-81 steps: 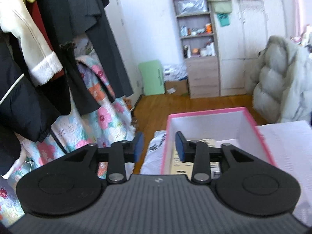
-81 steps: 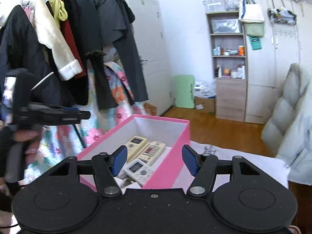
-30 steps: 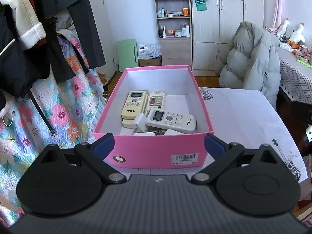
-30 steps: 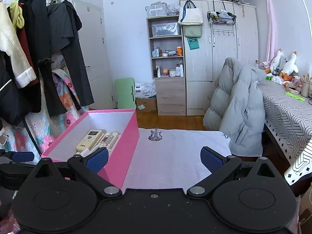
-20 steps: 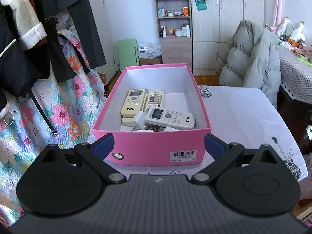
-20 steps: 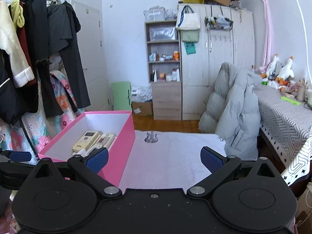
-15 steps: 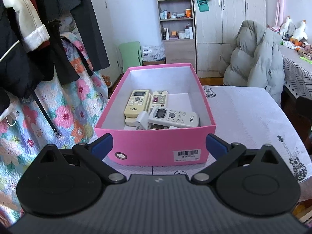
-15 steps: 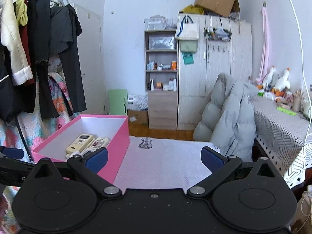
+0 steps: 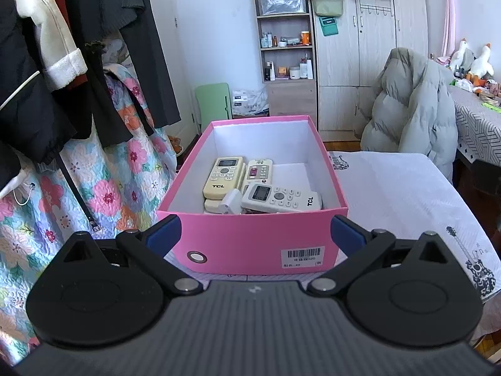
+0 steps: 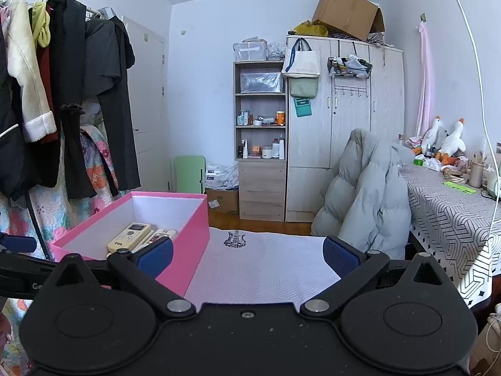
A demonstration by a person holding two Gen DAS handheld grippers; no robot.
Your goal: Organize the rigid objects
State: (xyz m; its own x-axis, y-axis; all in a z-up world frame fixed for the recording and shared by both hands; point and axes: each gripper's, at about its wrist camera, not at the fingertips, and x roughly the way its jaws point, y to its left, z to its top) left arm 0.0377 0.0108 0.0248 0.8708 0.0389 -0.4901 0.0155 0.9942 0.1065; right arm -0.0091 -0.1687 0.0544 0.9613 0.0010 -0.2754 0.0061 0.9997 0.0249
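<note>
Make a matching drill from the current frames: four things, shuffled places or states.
Things:
1. cream TCL remote
2. white TCL remote
3. grey puffer jacket
4. left gripper

Places or states:
A. draped over a chair beyond the table
B. jaws wide apart, holding nothing
C. in the pink box, lengthwise, on the left
D. in the pink box, crosswise, by the near wall

Pairs: 1-C, 2-D, 3-A, 4-B
</note>
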